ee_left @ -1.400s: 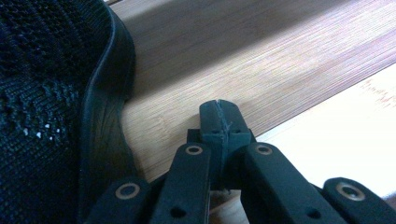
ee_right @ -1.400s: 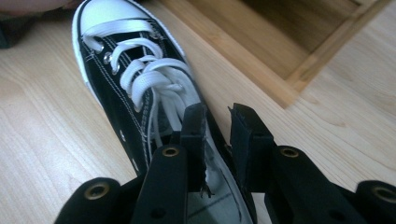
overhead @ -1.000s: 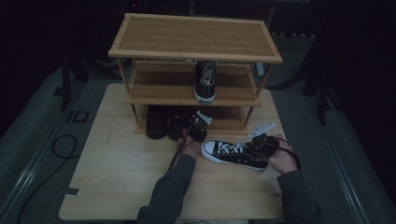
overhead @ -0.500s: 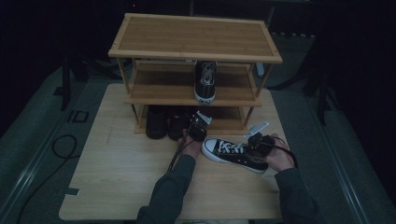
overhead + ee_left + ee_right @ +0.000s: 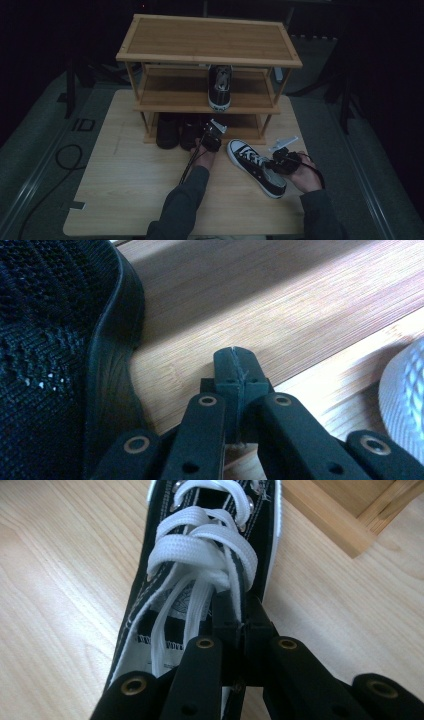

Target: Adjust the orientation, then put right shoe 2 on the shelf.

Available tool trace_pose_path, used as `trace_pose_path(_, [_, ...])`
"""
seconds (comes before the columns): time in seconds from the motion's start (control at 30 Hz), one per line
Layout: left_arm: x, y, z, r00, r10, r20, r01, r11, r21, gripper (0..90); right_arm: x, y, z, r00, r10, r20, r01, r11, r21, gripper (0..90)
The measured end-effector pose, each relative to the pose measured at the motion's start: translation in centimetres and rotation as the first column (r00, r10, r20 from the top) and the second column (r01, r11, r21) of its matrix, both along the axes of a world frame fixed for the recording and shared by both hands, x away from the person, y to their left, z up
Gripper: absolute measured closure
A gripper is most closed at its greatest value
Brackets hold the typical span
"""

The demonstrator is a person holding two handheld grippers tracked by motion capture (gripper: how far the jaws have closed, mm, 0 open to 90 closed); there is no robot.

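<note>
A black-and-white laced sneaker (image 5: 252, 165) (image 5: 200, 545) lies on the table in front of the wooden shoe rack (image 5: 207, 37), toe toward the rack. My right gripper (image 5: 276, 162) (image 5: 242, 622) has just been closing and is now shut on the sneaker's black canvas side edge, beside the laces. My left gripper (image 5: 210, 136) (image 5: 235, 365) is shut with nothing in it, low at the rack's bottom shelf. A black mesh shoe (image 5: 55, 340) is close on its left, and the sneaker's white toe (image 5: 405, 390) is at its right.
A matching sneaker (image 5: 220, 87) stands on the rack's middle shelf. Two dark shoes (image 5: 167, 131) sit side by side at the left of the bottom shelf. A black cable (image 5: 65, 157) loops on the floor left of the table (image 5: 125, 200).
The right gripper's jaws have closed onto the sneaker's side. The sneaker has shifted slightly on the table. The left hand has stayed put.
</note>
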State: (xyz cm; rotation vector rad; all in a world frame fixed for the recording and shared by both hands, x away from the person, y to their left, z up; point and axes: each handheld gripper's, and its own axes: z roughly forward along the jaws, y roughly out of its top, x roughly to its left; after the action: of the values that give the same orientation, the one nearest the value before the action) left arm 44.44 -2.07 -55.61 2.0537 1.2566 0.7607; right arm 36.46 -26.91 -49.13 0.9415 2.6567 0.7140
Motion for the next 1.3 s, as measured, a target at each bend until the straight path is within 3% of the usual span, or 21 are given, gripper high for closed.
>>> trace_pose_path(0.4, [0.0,0.0,0.0,1.0,0.0,0.001,0.0,1.0,-0.003,90.0,-0.5,-0.8,-0.2,0.9982,-0.056,-0.022,0.058,0.9943,0.089,88.5])
trace_pose_path(0.87, [0.0,0.0,0.0,1.0,0.004,0.001,-0.004,1.0,-0.003,90.0,-0.3,-2.0,0.2,0.9917,-0.121,-0.046,0.127,0.9729,0.193,88.7])
trace_pose_path(1.3, [0.0,0.0,0.0,1.0,0.001,0.001,-0.001,1.0,-0.002,90.0,-0.5,-2.7,1.0,0.9881,-0.147,-0.043,0.153,0.9639,0.218,88.7])
